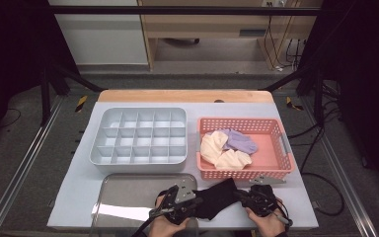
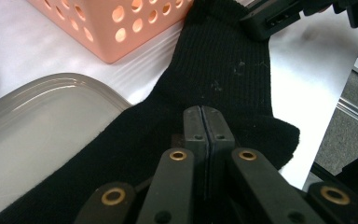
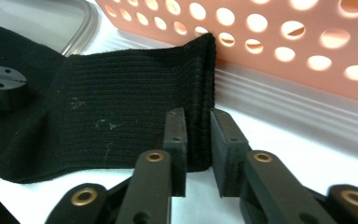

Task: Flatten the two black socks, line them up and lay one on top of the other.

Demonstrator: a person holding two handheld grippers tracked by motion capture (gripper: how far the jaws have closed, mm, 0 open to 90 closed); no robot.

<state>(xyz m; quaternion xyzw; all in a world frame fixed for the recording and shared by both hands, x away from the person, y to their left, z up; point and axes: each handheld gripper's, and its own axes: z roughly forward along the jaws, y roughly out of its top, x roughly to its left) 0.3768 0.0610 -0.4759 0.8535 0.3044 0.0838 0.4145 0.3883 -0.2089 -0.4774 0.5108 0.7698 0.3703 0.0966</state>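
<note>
The soft, limp black sock is pinched at its heel by the left gripper, while the right gripper straddles its cuff, jaws narrowly apart.

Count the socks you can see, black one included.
4, maybe more hidden. A black sock lies at the table's front edge between both grippers; two cream socks and a purple sock lie in the pink basket.

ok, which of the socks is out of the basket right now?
The black sock, stretched flat between the two grippers on the table's near edge. The cream and purple ones lie in the pink basket.
</note>
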